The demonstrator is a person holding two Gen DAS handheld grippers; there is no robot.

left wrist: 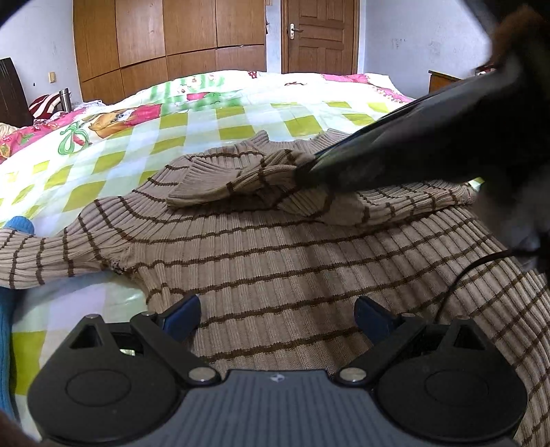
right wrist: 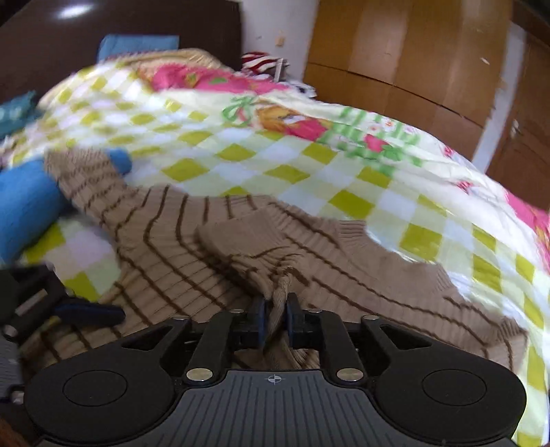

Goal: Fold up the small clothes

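Note:
A beige ribbed sweater with thin brown stripes (left wrist: 275, 247) lies flat on the bed. Its right sleeve (left wrist: 240, 175) is folded across the chest. Its other sleeve (left wrist: 37, 254) stretches out to the left. My right gripper (right wrist: 276, 306) is shut on the folded sleeve (right wrist: 247, 254) near its cuff; it shows in the left wrist view as a dark arm (left wrist: 395, 154) reaching in from the right. My left gripper (left wrist: 276, 311) is open and empty, just above the sweater's lower body; it also shows at the left edge of the right wrist view (right wrist: 92, 314).
The bed has a green, white and pink checked quilt (left wrist: 206, 117). Blue garments (right wrist: 24, 203) lie by the sweater's left sleeve. A wooden wardrobe (left wrist: 165, 37) and a door (left wrist: 319, 34) stand behind the bed; a dark headboard (right wrist: 120, 20) is at its end.

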